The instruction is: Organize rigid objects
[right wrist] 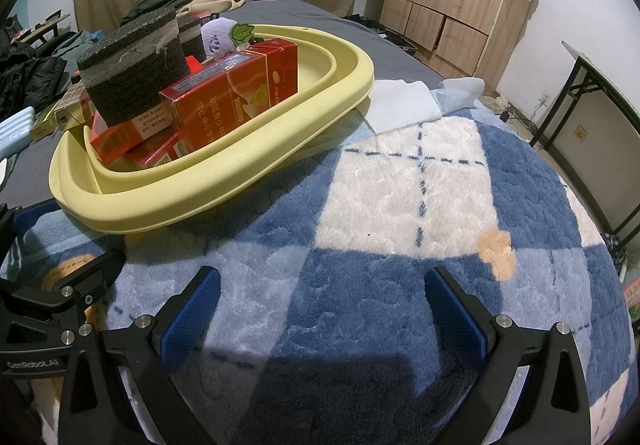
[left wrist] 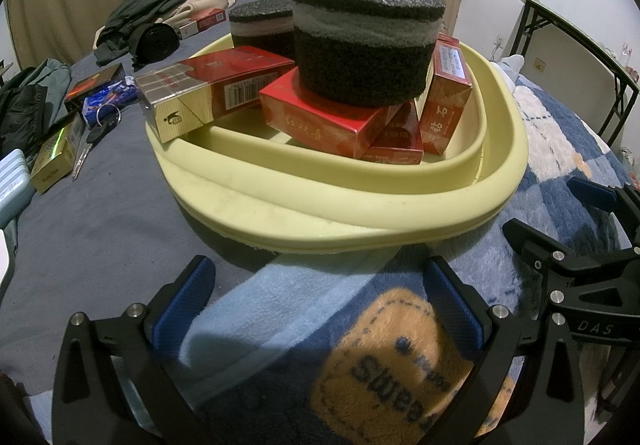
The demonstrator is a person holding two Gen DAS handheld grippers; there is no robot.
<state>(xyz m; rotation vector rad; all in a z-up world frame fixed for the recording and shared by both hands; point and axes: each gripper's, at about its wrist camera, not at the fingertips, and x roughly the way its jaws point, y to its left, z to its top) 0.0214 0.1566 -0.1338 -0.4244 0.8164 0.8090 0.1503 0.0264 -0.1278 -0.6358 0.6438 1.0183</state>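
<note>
A yellow basin (left wrist: 500,149) on a bed holds red cartons (left wrist: 332,121) topped by a dark sponge block (left wrist: 366,45). Only the left wrist view shows loose boxes (left wrist: 52,161) and keys (left wrist: 96,133) on the grey sheet beside it; only the right wrist view reveals a purple plush toy (right wrist: 218,35) behind the cartons. The basin's floor is hidden. Both the left gripper (left wrist: 320,293) and right gripper (right wrist: 322,297) hang spread and empty over the blanket (right wrist: 400,185), near the basin's front rim.

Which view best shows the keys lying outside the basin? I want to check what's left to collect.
The left wrist view: the keys lie on the grey sheet left of the yellow basin. In the right wrist view the basin hides that area.
</note>
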